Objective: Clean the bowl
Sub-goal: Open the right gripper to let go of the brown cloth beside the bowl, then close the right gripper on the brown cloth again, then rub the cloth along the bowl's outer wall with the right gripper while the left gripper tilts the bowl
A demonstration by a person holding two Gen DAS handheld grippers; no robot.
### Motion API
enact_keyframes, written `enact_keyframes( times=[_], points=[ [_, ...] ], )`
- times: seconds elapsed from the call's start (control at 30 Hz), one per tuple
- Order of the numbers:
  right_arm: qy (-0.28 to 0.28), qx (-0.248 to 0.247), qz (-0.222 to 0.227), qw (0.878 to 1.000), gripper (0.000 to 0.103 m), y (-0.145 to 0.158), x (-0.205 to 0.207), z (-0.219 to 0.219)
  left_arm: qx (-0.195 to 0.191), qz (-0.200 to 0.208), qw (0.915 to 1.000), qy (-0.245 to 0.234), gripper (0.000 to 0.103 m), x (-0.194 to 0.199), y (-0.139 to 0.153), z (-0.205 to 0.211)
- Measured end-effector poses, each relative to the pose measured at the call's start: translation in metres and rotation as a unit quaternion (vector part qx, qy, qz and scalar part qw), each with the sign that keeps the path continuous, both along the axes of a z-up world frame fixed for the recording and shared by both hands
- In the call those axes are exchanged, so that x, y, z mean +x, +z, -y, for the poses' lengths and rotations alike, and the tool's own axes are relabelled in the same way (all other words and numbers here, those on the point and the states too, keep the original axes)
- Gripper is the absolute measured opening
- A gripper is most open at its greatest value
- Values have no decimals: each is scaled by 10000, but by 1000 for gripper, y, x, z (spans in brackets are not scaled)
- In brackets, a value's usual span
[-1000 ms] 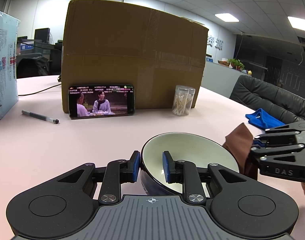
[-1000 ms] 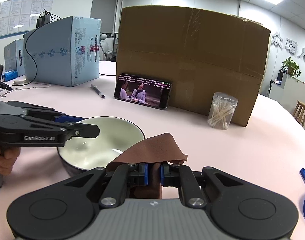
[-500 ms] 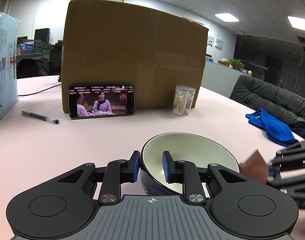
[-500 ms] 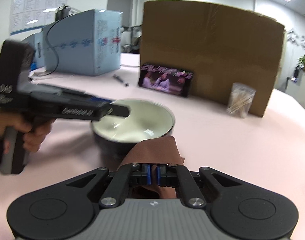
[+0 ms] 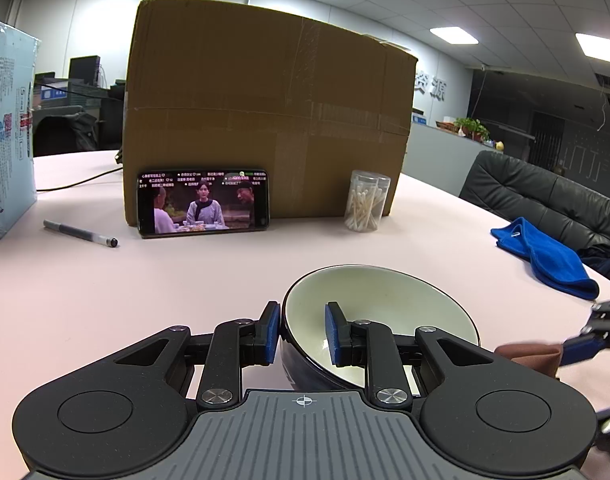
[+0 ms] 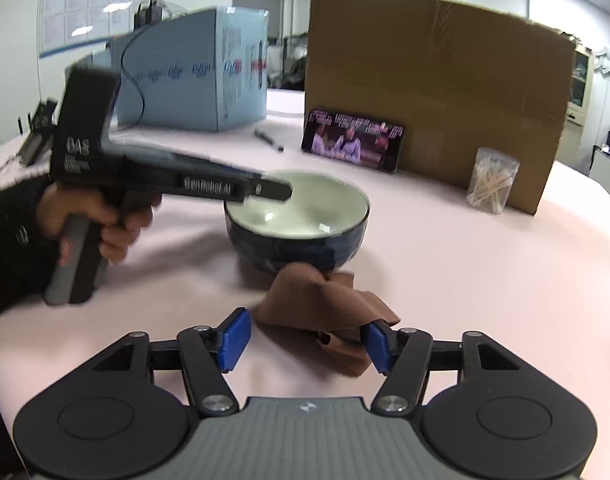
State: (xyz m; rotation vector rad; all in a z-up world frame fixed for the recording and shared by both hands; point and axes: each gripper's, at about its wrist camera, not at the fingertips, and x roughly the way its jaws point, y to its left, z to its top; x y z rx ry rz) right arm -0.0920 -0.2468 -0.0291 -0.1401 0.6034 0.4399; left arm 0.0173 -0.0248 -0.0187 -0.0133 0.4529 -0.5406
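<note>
A bowl (image 5: 389,304), dark blue outside and cream inside, stands on the pale pink table (image 5: 145,300). My left gripper (image 5: 303,334) is shut on its near rim, one pad outside and one inside. In the right wrist view the same bowl (image 6: 301,216) sits ahead, with the left gripper (image 6: 281,192) reaching its rim from the left in a person's hand. A crumpled brown cloth (image 6: 325,312) lies on the table just in front of the bowl. My right gripper (image 6: 307,342) straddles it, jaws opening, pads apart and not pressing it. In the left wrist view the cloth (image 5: 525,354) and right gripper (image 5: 585,346) show at the far right.
A large cardboard box (image 5: 265,120) stands at the back with a phone (image 5: 203,206) playing video propped against it. A jar of cotton swabs (image 5: 365,202) is to its right, a pen (image 5: 81,233) and a light blue box (image 5: 7,132) to its left. A blue cloth (image 5: 545,256) lies at the right table edge by a black chair.
My right gripper drew back from the bowl and its jaws came apart. The brown cloth it was gripping now lies on the table. The left gripper and bowl have not moved.
</note>
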Motion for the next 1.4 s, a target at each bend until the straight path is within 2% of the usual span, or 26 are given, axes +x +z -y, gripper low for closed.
enact_keyframes(
  times=[0.13,0.2,0.27,0.43,0.5,0.53,0.57,0.7,0.87,1.0,1.4],
  points=[
    [-120,150,245,9995,76,9,-1,4,-1,-1,10000,-1,23,0,0,0],
    [-270,10,227,9994,73,5,8,1,-1,-2,10000,0,23,1,0,0],
    [-365,5,39,9993,58,-4,22,0,-2,-3,10000,-1,23,1,0,0],
    [-463,-91,-340,9983,47,-24,46,-4,-17,-13,10000,-5,23,1,0,-1],
    [-427,-76,-296,9986,28,-25,45,-4,-24,-18,10000,-7,22,1,0,-2],
    [-409,-69,-274,9988,15,-25,45,-4,-22,-18,10000,-6,23,1,0,-1],
    [-406,-68,-247,9988,13,-25,44,-4,-20,-18,10000,-6,23,1,0,-1],
    [-464,153,-1,9988,11,-18,40,-2,-5,-9,10000,-3,23,0,0,-1],
    [-634,196,295,9974,11,-7,43,1,-1,-6,10000,-4,23,1,0,-1],
    [-622,200,273,9975,11,-7,44,-3,-3,-11,10000,-1,23,1,0,-1],
    [27,444,59,9990,12,-10,24,-25,5,-8,10000,4,23,3,-1,-1]
  ],
)
